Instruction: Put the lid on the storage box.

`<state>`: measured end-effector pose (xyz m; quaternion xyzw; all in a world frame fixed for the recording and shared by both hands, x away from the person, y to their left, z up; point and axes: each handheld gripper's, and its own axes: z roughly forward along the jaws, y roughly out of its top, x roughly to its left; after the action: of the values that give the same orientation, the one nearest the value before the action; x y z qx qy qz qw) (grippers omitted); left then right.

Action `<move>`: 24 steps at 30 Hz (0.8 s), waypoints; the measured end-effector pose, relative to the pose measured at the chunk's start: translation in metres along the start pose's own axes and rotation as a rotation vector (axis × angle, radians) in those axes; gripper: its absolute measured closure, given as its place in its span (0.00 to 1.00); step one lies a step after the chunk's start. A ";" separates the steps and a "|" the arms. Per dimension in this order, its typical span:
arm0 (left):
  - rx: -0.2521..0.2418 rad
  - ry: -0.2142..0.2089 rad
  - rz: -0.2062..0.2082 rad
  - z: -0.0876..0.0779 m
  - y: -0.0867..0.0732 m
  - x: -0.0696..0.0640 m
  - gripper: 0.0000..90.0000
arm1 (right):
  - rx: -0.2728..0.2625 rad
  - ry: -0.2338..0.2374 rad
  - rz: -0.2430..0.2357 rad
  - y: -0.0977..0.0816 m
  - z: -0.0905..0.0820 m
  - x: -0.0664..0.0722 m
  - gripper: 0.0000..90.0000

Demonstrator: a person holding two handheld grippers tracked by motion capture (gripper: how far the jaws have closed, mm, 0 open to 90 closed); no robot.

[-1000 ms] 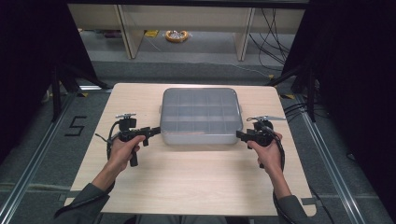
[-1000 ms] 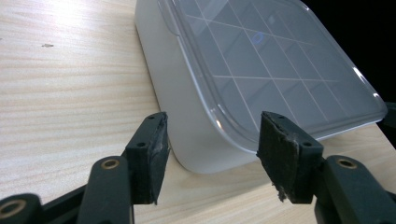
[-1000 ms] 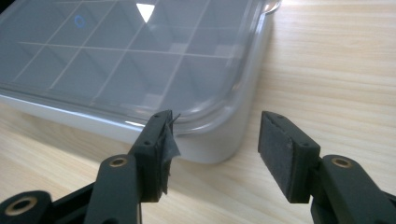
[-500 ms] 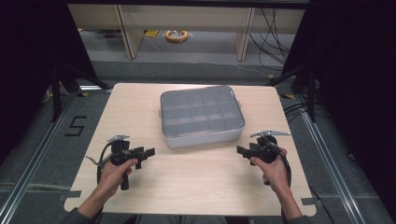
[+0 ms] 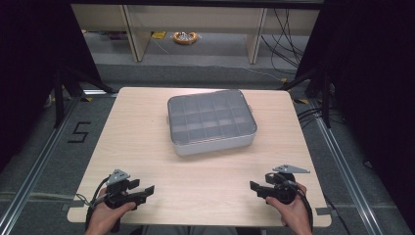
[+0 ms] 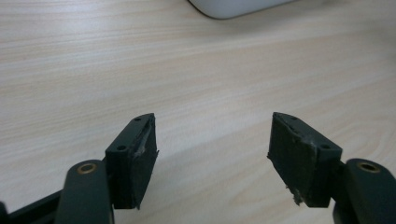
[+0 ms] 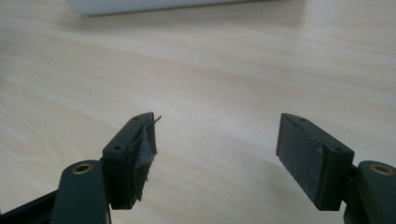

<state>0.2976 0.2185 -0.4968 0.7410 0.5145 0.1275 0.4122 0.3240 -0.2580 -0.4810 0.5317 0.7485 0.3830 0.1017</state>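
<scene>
Pale wooden table (image 5: pixel 147 132); grey floor (image 5: pixel 210 54), perhaps carpeted; dark surroundings.

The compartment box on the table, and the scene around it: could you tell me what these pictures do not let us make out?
- Compartment box, high view: contents too small and hazy behind the translucent lid.
- Same box, left gripper view and right gripper view: cut off by the top edge.
- Orange object on the floor beyond the table, high view: too small to identify.
- Person's forearms, high view: cut off by the bottom edge.
</scene>
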 end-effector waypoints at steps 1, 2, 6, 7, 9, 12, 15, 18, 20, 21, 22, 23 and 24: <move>0.009 0.005 0.028 -0.003 -0.003 -0.001 0.35 | 0.004 -0.006 0.007 -0.003 -0.002 0.002 0.32; 0.014 0.007 0.039 -0.005 -0.005 -0.002 0.34 | 0.005 -0.006 0.009 -0.006 -0.003 0.003 0.31; 0.015 -0.001 0.060 -0.012 -0.015 -0.008 0.33 | 0.014 -0.003 -0.007 -0.018 -0.008 0.009 0.30; 0.012 -0.005 0.053 -0.012 -0.017 -0.010 0.33 | 0.034 0.005 0.029 -0.020 -0.011 0.015 0.29; 0.014 -0.010 0.051 -0.013 -0.020 -0.013 0.33 | 0.021 0.023 -0.006 -0.026 -0.012 0.016 0.28; 0.023 -0.016 0.056 -0.015 -0.022 -0.014 0.32 | 0.034 0.016 -0.033 -0.033 -0.015 0.021 0.27; 0.019 -0.006 0.058 -0.017 -0.024 -0.016 0.31 | 0.049 0.046 -0.027 -0.040 -0.017 0.024 0.26; 0.025 -0.002 0.068 -0.018 -0.025 -0.014 0.31 | 0.061 0.046 -0.019 -0.046 -0.019 0.026 0.26; 0.025 0.000 0.061 -0.017 -0.025 -0.015 0.30 | 0.063 0.027 -0.042 -0.050 -0.021 0.025 0.25; 0.037 -0.001 0.069 -0.017 -0.025 -0.014 0.30 | 0.087 0.018 0.005 -0.051 -0.023 0.030 0.25; 0.049 -0.001 0.067 -0.017 -0.025 -0.014 0.30 | 0.064 0.027 -0.042 -0.053 -0.022 0.026 0.25; 0.048 -0.007 0.067 -0.016 -0.025 -0.014 0.30 | 0.084 0.018 0.002 -0.054 -0.024 0.029 0.25; 0.039 -0.003 0.065 -0.014 -0.026 -0.014 0.30 | 0.075 0.019 -0.036 -0.055 -0.024 0.025 0.25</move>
<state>0.2655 0.2165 -0.5037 0.7654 0.4919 0.1300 0.3941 0.2606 -0.2548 -0.4958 0.5181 0.7726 0.3578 0.0814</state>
